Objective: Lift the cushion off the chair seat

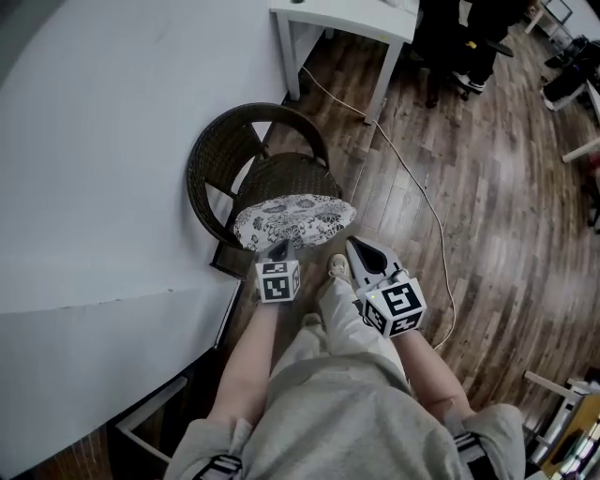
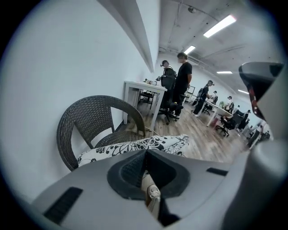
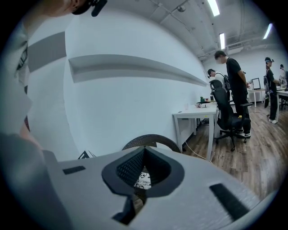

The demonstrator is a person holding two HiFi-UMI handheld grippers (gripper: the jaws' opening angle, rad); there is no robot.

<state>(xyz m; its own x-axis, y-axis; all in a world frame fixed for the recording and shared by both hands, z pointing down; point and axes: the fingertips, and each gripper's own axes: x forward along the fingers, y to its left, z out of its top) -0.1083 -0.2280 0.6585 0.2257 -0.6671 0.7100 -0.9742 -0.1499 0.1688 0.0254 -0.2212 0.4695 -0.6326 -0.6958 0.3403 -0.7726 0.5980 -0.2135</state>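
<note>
The white cushion with a black flower print (image 1: 293,220) hangs a little above the seat of the dark wicker chair (image 1: 216,150). My left gripper (image 1: 279,249) is shut on its near edge. In the left gripper view the cushion (image 2: 135,146) spreads out just past the closed tips (image 2: 145,152), with the chair (image 2: 85,112) behind it. My right gripper (image 1: 352,244) is shut at the cushion's near right corner. In the right gripper view the print (image 3: 144,179) shows only through the gap behind the closed tips (image 3: 144,149), and the chair back (image 3: 150,138) rises beyond.
The chair stands against a white wall (image 1: 112,141). A white table (image 1: 347,19) is behind it, and a cable (image 1: 412,178) runs over the wooden floor to the right. My shoe (image 1: 337,267) is just below the cushion. People (image 2: 182,81) stand by desks farther off.
</note>
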